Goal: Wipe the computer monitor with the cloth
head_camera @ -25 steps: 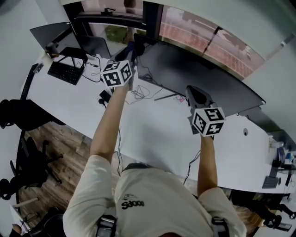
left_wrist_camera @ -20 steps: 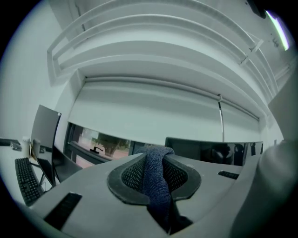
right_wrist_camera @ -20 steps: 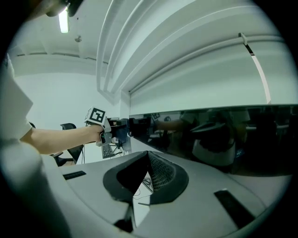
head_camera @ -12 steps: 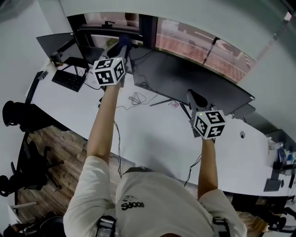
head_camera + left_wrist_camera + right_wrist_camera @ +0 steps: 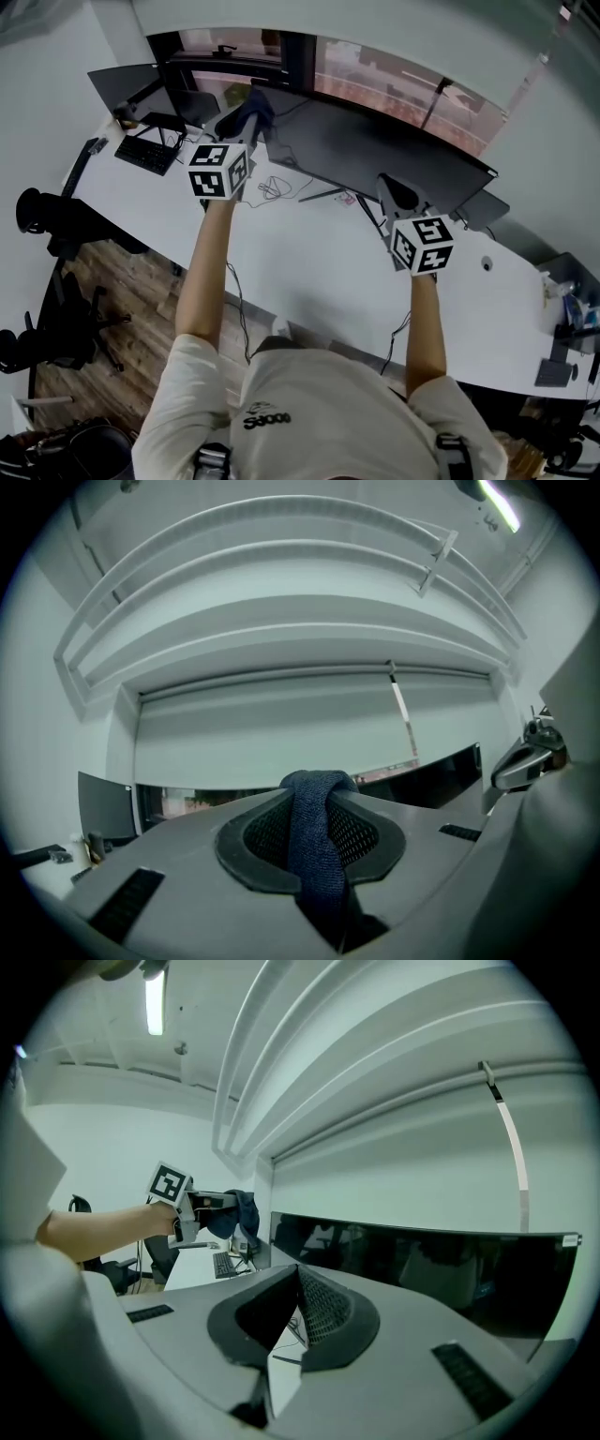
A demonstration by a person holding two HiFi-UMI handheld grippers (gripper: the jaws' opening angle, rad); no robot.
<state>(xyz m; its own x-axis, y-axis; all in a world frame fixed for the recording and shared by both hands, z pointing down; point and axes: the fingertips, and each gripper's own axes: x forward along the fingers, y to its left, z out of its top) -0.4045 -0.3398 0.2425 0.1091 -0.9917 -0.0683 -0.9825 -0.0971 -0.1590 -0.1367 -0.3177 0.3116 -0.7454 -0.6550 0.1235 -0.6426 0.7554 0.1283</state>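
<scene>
A wide dark monitor (image 5: 375, 150) stands at the back of the white desk (image 5: 309, 267). My left gripper (image 5: 246, 120) is raised at the monitor's left end and is shut on a dark blue cloth (image 5: 253, 103). In the left gripper view the cloth (image 5: 314, 841) hangs over and between the jaws of the left gripper (image 5: 319, 785), with the monitor (image 5: 431, 772) off to the right. My right gripper (image 5: 386, 185) hovers in front of the monitor's middle, shut and empty. The right gripper view shows the right gripper (image 5: 298, 1274), the monitor's screen (image 5: 431, 1260), and the cloth (image 5: 239, 1213) near its left end.
A keyboard (image 5: 145, 153) and a second dark monitor (image 5: 127, 80) sit at the desk's left end. Loose cables (image 5: 277, 189) lie under the wide monitor. Black office chairs (image 5: 42, 211) stand on the wooden floor at left. A window runs behind the desk.
The left gripper, still shut on the cloth, has shifted slightly left and lower by the monitor's left end. The head view has pulled back a little. The right gripper has barely moved.
</scene>
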